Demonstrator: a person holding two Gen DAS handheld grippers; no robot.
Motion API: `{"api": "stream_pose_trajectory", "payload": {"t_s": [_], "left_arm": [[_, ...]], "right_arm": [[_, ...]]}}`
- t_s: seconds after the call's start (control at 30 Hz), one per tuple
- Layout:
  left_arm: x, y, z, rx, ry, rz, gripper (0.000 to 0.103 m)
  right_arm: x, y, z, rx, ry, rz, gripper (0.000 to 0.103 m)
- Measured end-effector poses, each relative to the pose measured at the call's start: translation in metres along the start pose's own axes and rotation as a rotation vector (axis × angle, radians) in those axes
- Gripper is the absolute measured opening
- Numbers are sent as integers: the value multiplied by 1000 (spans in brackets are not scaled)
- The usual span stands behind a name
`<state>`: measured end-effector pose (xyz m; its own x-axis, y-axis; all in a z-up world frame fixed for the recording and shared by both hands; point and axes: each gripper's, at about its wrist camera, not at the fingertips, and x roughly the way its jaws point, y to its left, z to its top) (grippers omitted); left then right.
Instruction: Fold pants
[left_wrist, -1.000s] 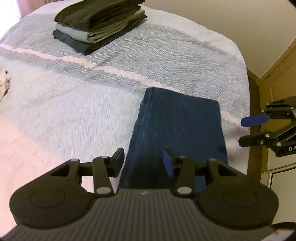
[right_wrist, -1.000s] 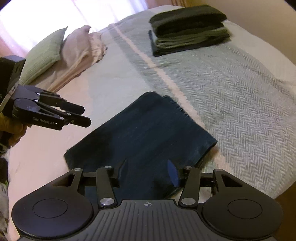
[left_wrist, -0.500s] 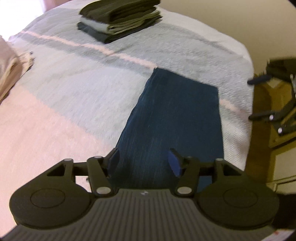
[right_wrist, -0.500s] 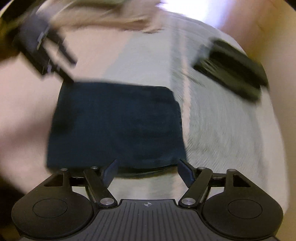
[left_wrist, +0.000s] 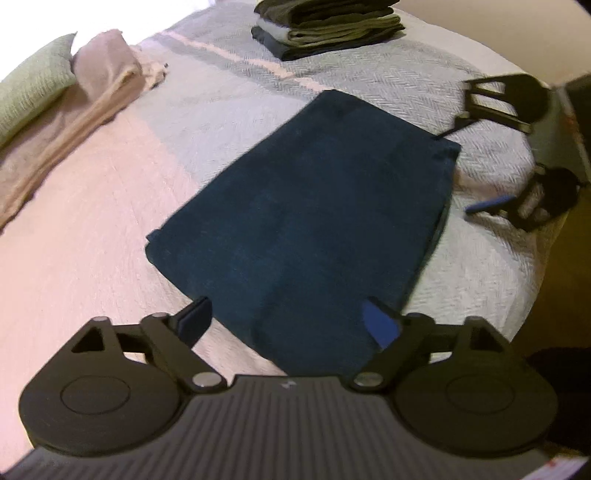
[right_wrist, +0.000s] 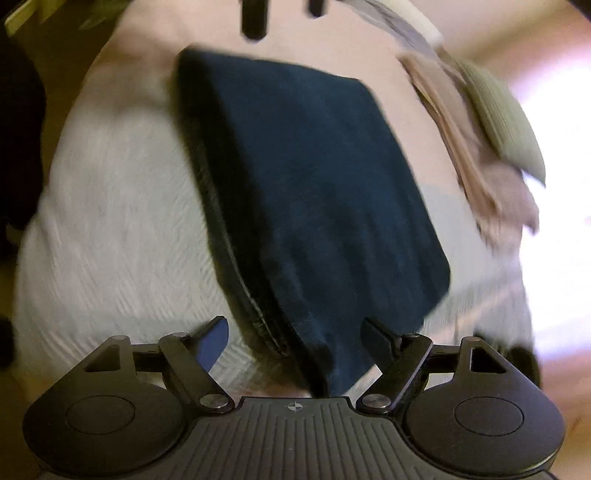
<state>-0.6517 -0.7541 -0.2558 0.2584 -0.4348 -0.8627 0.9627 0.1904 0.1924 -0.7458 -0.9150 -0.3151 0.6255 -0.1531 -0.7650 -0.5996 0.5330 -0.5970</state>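
The dark blue folded pants (left_wrist: 306, 221) lie flat on the bed as a thick rectangle. My left gripper (left_wrist: 288, 321) is open just above their near end, its blue-padded fingers straddling that edge without touching. In the right wrist view the pants (right_wrist: 314, 192) show their layered edge on the left side. My right gripper (right_wrist: 295, 332) is open at the opposite end, a corner of the pants lying between its spread fingers. Each gripper appears in the other's view: the right gripper (left_wrist: 461, 170) by the far right corner, the left gripper (right_wrist: 280, 14) at the top edge.
A stack of folded dark and olive clothes (left_wrist: 328, 26) sits at the back of the grey herringbone blanket (left_wrist: 443, 92). A beige garment (left_wrist: 103, 85) and a green pillow (left_wrist: 33, 92) lie to the left on the pink sheet (left_wrist: 74, 258). The bed's edge drops off at right.
Both grippers have opened wider. The right gripper has swung round to the pants' far end and now faces the left one. The left gripper has turned left, bringing the pillow into view.
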Motion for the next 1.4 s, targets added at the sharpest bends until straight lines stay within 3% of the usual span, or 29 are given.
{"api": "stream_pose_trajectory", "payload": {"t_s": [0.1, 0.27, 0.33, 0.4, 0.47, 0.67, 0.77, 0.83, 0.93, 1.0, 1.03, 1.1, 1.2, 1.3, 1.4], "left_arm": [[3, -35, -11, 60, -27, 78, 93], [21, -84, -26, 198, -62, 197, 99], [31, -103, -32, 280, -60, 244, 101], [41, -117, -37, 345, -61, 285, 102], [49, -126, -39, 396, -60, 339, 102], [65, -132, -39, 475, -97, 449, 101], [69, -126, -35, 492, -91, 489, 92], [71, -120, -32, 496, -55, 504, 62], [66, -109, -29, 499, -27, 448, 36], [59, -101, -25, 503, -14, 396, 30], [55, -96, -23, 496, -12, 371, 28], [46, -80, -14, 459, -6, 316, 27], [36, -53, 5, 388, 7, 211, 27], [26, -40, 14, 397, 10, 156, 27], [22, -24, 23, 387, 12, 110, 26]], "right_arm": [[21, 7, -13, -118, -10, -36, 77], [46, -5, -20, -194, -57, -49, 76], [47, -23, -16, -143, -46, 8, 69], [41, -45, -7, -73, -31, 72, 49], [30, -69, 3, -7, -28, 114, 38], [14, -162, 33, 274, -2, 259, 33], [16, -184, 40, 313, 9, 289, 33], [15, -182, 40, 316, 15, 298, 33], [7, -162, 38, 300, 19, 284, 33], [9, -145, 32, 269, 15, 255, 39], [9, -135, 30, 237, 17, 225, 44], [4, -109, 24, 170, 11, 143, 73], [-5, -79, 20, 45, -61, 65, 81], [2, -64, 24, -75, -116, -68, 84], [22, -66, 31, -102, -125, -90, 84]]}}
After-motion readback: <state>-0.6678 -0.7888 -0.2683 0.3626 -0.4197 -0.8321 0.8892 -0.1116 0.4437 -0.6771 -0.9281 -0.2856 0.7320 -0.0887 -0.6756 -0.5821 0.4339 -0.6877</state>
